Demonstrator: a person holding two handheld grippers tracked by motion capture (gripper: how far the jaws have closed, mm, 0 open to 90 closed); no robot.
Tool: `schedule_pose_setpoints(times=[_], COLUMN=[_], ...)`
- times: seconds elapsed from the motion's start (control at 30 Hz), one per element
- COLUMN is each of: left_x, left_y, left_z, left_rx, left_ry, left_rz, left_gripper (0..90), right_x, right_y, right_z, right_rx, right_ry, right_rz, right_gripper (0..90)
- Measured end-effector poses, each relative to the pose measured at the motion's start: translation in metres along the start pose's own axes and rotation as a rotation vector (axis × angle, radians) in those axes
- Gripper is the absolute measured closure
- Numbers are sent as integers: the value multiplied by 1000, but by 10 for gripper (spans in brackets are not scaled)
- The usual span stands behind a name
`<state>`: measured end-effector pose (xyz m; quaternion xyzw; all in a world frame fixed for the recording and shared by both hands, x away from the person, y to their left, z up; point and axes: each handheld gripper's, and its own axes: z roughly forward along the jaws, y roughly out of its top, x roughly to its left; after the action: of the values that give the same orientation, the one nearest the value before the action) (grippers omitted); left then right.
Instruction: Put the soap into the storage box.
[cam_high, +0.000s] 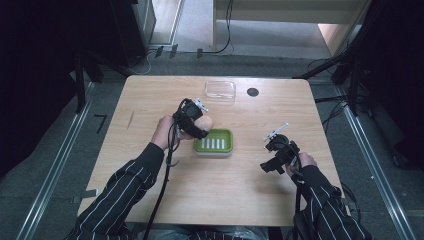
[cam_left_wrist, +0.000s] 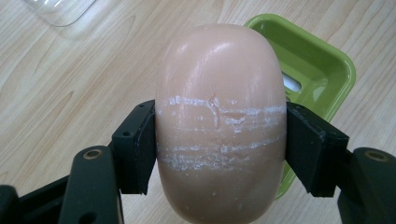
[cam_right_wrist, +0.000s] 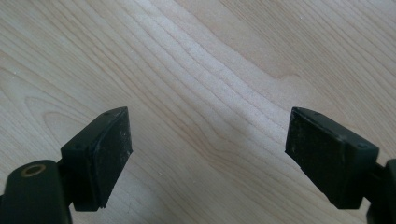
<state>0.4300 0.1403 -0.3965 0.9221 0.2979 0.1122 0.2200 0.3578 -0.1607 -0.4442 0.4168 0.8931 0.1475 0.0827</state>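
A clear plastic lid (cam_high: 220, 91) lies near the wooden table's (cam_high: 150, 100) far edge, beside a small dark disc (cam_high: 253, 92).

Peach soap, lime-green dish, pale wood tabletop

The soap bar (cam_left_wrist: 219, 121) is a soft peach-pink, crossed by chalky white scuff bands. The soap dish (cam_left_wrist: 322, 65) is lime green with white slots in its floor. The tabletop (cam_high: 150, 95) shows light, streaky wood grain. Both hand-held grippers, left (cam_left_wrist: 219, 149) and right (cam_right_wrist: 208, 154), are matt black. The sleeves (cam_high: 125, 185) are dark with thin white stripes. The lid (cam_high: 220, 91) is clear.
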Motion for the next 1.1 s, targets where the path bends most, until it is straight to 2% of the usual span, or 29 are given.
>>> schedule_pose_setpoints(times=[0.53,1.1], left_x=[-3,-12], left_y=[2,8], left_z=[1,18], left_rx=[-36,-39], left_ry=[-13,-47], left_rz=[10,78], left_gripper=[336,335], right_x=[1,0], right_y=[0,0], right_z=[-1,0], right_rx=[1,-2], right_ry=[-2,-1], right_rz=[-1,2], right_gripper=[154,153])
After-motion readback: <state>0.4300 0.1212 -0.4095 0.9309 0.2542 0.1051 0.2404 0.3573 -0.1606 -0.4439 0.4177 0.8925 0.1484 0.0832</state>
